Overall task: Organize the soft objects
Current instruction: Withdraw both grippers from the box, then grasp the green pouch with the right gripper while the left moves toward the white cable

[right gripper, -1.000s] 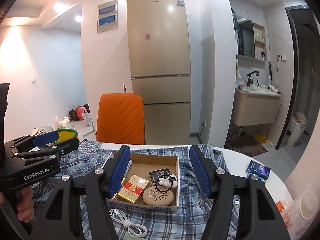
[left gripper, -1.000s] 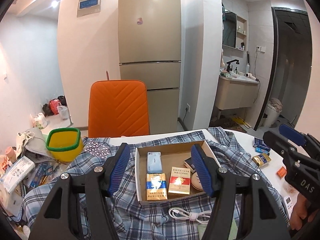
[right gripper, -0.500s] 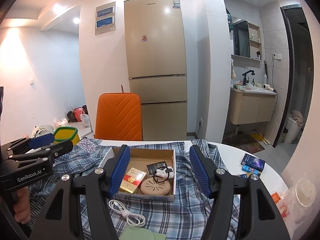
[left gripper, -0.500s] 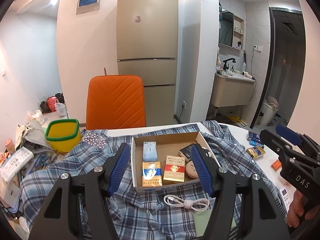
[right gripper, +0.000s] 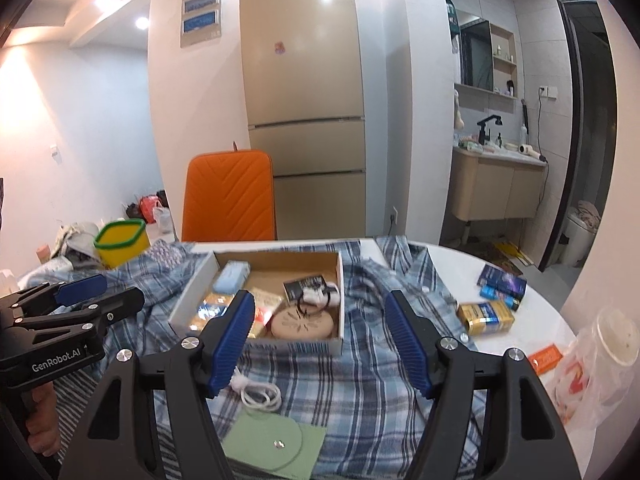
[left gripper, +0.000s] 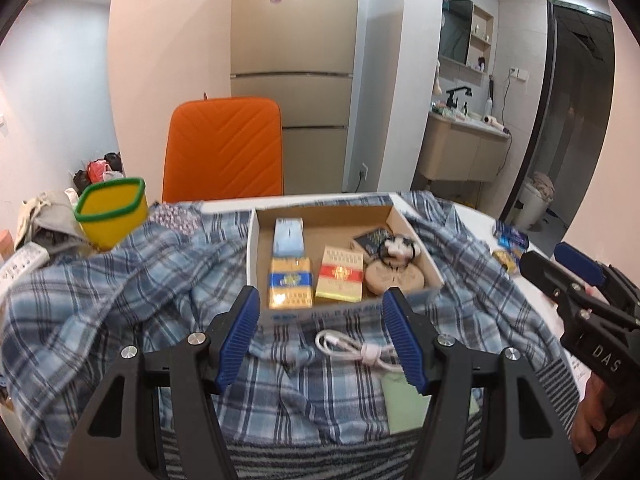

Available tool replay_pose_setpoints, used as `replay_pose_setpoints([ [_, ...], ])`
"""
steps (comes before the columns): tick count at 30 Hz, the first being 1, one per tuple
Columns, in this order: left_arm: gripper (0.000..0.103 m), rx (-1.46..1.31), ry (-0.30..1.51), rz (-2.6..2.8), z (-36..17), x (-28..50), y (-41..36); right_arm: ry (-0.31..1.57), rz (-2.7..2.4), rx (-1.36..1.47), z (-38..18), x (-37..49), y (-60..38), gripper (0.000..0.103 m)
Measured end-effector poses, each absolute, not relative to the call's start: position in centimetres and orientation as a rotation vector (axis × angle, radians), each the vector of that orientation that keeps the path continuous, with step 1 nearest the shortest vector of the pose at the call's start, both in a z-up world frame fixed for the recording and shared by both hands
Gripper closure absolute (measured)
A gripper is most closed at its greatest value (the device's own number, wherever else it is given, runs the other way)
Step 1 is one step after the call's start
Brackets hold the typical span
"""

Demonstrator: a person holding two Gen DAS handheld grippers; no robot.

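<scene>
A blue plaid shirt (left gripper: 120,288) (right gripper: 372,364) lies spread and rumpled over the white table. On it stands an open cardboard box (left gripper: 256,240) (right gripper: 192,300) with cigarette packs, a round tan disc and a black hair tie. A coiled white cable (left gripper: 352,350) (right gripper: 258,394) and a green card (right gripper: 276,444) lie on the shirt in front of the box. My left gripper (left gripper: 320,338) is open and empty, above the cable. My right gripper (right gripper: 320,342) is open and empty, above the box's near right corner.
A yellow bin with a green rim (left gripper: 110,210) stands at the left with clutter. An orange chair (left gripper: 224,152) is behind the table. Small boxes (right gripper: 486,318) and a plastic bag (right gripper: 592,368) lie on the table's right side. A striped cloth (left gripper: 320,460) lies at the near edge.
Both grippers have pulled back and risen; the box looks farther away, and the cable, green card and near edge of the shirt have come into view. Jaws stayed open.
</scene>
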State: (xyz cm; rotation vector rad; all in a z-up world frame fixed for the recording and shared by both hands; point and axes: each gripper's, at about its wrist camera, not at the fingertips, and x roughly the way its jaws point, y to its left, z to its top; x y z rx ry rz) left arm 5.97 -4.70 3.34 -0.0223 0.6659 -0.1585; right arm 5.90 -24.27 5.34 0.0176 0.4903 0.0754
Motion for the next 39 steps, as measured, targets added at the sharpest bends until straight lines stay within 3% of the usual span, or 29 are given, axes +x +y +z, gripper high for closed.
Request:
replay_pose_setpoints([
  [5, 0.032, -0.02, 0.674, -0.17, 1.8, 5.0, -4.8, 0.542, 0.071, 0.022, 3.0, 5.8, -24.7, 0.021],
  [9, 0.014, -0.01, 0.686, -0.179, 0.7, 4.4, -5.1, 0.602, 0.075, 0.038, 1.2, 6.0, -25.2, 0.021],
  [20, 0.011, 0.016, 0.835, -0.22, -3.5, 4.0, -6.4, 0.718, 0.056, 0.024, -2.6, 5.6, -25.8, 0.017],
  [24, 0.028, 0.01, 0.907, -0.25, -4.6, 4.3, -6.6, 0.756, 0.045, -0.01, -3.4, 5.7, -25.8, 0.018],
  [30, 0.061, -0.022, 1.036, -0.352, -6.5, 4.8, -7.2, 0.878, 0.102, 0.057, -5.1, 6.9, -26.4, 0.051],
  [39, 0.068, 0.046, 1.078, -0.389, -7.1, 4.6, -8.5, 1.021, 0.19, 0.142, -7.6, 8.1, -26.0, 0.056],
])
